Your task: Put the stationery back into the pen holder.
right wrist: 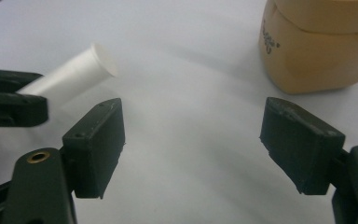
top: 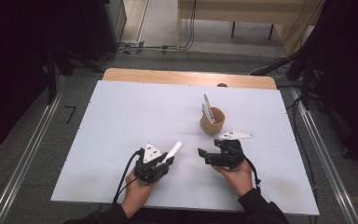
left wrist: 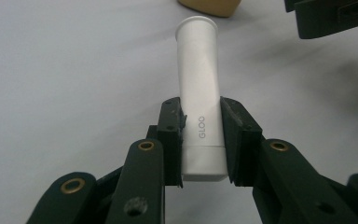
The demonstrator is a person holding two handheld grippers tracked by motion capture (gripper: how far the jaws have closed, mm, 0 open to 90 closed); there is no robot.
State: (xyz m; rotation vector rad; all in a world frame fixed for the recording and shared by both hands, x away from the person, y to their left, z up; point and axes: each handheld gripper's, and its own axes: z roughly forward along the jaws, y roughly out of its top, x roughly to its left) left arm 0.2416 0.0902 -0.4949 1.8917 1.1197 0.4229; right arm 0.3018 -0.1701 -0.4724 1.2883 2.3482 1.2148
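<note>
While left gripper (top: 161, 161) jaws clamp white tube (left wrist: 200, 100), right gripper (top: 204, 154) jaws wide; tan cup (top: 213, 121) near.

The high view looks forward and down from above the near edge of the bench (top: 121, 116), taking in its whole white top with the tan cup (top: 212, 121) right of centre. The left gripper view sits low and close, facing the cup (left wrist: 209, 6) along a white tube (left wrist: 200, 98). The right gripper view, equally close, faces the cup (right wrist: 317, 51) too; both share tube (right wrist: 70, 74) and cup.
</note>
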